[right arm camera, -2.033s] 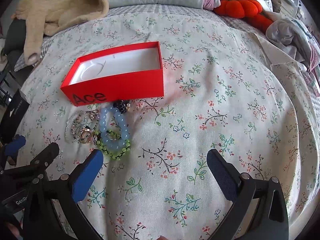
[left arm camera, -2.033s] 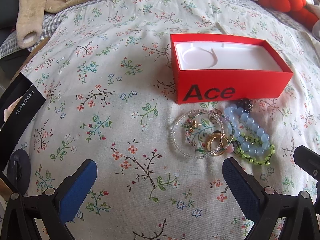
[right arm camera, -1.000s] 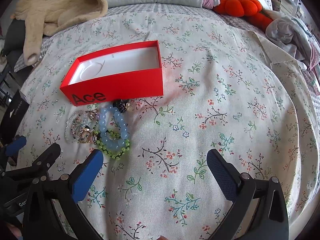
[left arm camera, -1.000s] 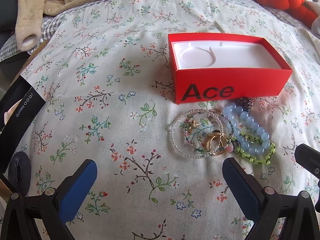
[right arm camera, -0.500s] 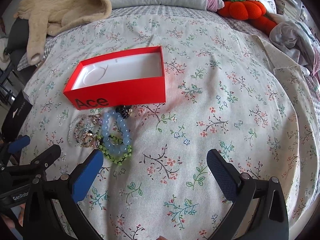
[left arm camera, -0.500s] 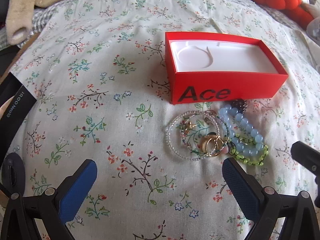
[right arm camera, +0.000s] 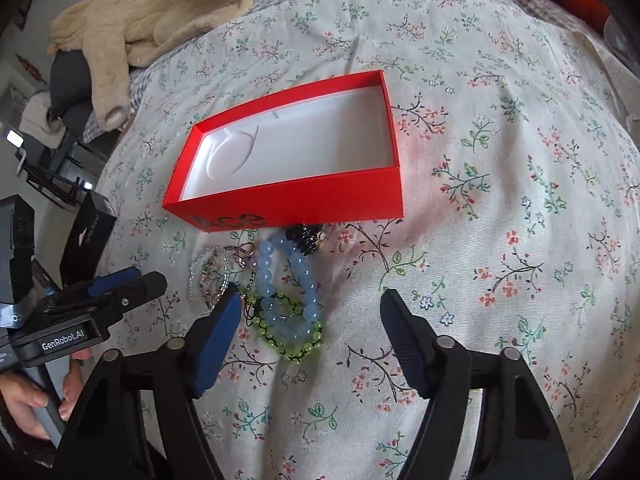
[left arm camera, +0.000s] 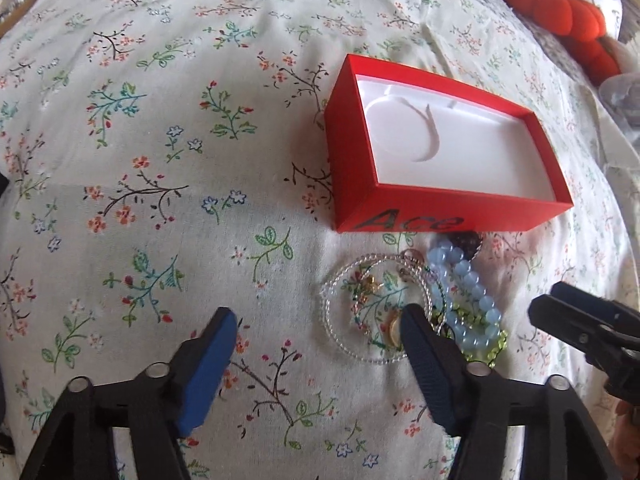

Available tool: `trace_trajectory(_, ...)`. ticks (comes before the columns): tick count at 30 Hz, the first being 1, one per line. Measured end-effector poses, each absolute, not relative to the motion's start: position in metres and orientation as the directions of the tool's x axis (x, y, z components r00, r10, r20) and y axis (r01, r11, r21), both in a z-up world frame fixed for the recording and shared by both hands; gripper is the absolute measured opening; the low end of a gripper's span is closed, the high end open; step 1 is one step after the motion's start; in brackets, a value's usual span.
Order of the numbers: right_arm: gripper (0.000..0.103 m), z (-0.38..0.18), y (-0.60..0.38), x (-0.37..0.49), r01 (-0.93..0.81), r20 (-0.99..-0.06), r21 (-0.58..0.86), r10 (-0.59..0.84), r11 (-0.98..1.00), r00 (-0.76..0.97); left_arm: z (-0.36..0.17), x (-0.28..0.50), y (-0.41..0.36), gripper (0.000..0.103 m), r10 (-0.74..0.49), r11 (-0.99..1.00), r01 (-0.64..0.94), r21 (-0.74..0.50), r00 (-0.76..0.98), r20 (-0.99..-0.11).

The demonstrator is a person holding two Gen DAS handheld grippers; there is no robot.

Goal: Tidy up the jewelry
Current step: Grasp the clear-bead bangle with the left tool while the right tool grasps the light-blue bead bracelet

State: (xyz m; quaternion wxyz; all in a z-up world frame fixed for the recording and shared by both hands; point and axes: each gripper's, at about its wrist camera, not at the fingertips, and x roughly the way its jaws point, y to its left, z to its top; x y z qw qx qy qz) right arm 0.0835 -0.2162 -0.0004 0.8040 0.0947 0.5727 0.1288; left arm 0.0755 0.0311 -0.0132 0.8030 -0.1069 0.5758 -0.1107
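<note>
A red "Ace" box (left arm camera: pixel 444 208) with an empty white insert lies open on the floral bedspread; it also shows in the right wrist view (right arm camera: pixel 304 200). Just in front of it lies a pile of jewelry: a clear bead bracelet (left arm camera: pixel 340 332), a blue bead bracelet (left arm camera: pixel 472 284) (right arm camera: pixel 300 276), a green bead bracelet (right arm camera: pixel 296 344), gold rings (left arm camera: pixel 394 328) and a dark charm (right arm camera: pixel 306 234). My left gripper (left arm camera: pixel 316 328) is open, its right finger at the clear bracelet. My right gripper (right arm camera: pixel 310 312) is open, hovering over the blue and green bracelets.
A beige fleece garment (right arm camera: pixel 152 20) lies at the bed's far left. Orange plush toys (left arm camera: pixel 572 20) sit at the far right. A black box (right arm camera: pixel 90 232) stands at the bed's left edge. The right gripper's finger (left arm camera: pixel 580 320) shows in the left wrist view.
Both grippers have moved forward and down toward the jewelry pile. Their jaws are somewhat narrower than before. The jewelry and box have not moved.
</note>
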Motion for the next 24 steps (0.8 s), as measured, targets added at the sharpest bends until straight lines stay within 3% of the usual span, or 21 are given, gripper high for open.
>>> trace_trajectory(5, 0.046, -0.013, -0.212, 0.095, -0.095, -0.899, 0.333, 0.346, 0.938, 0.267, -0.029, 0.089, 0.035, 0.046, -0.343, 0.937, 0.029, -0.348, 0.262, -0.902)
trace_trajectory(8, 0.039, -0.021, -0.21, 0.099, -0.095, -0.904, 0.34, 0.353, 0.935, 0.242, -0.037, 0.094, 0.032, 0.036, -0.342, 0.938, 0.036, -0.343, 0.243, -0.908)
trace_trajectory(18, 0.032, -0.037, -0.207, 0.108, -0.085, -0.896, 0.364, 0.374, 0.927, 0.24, -0.053, 0.099, 0.021, 0.018, -0.323, 0.946, 0.058, -0.318, 0.216, -0.922)
trace_trajectory(24, 0.022, -0.039, -0.189, 0.105, -0.161, -0.918, 0.244, 0.282, 0.956, 0.279, -0.055, 0.098, 0.011, 0.004, -0.283, 0.959, 0.077, -0.273, 0.241, -0.928)
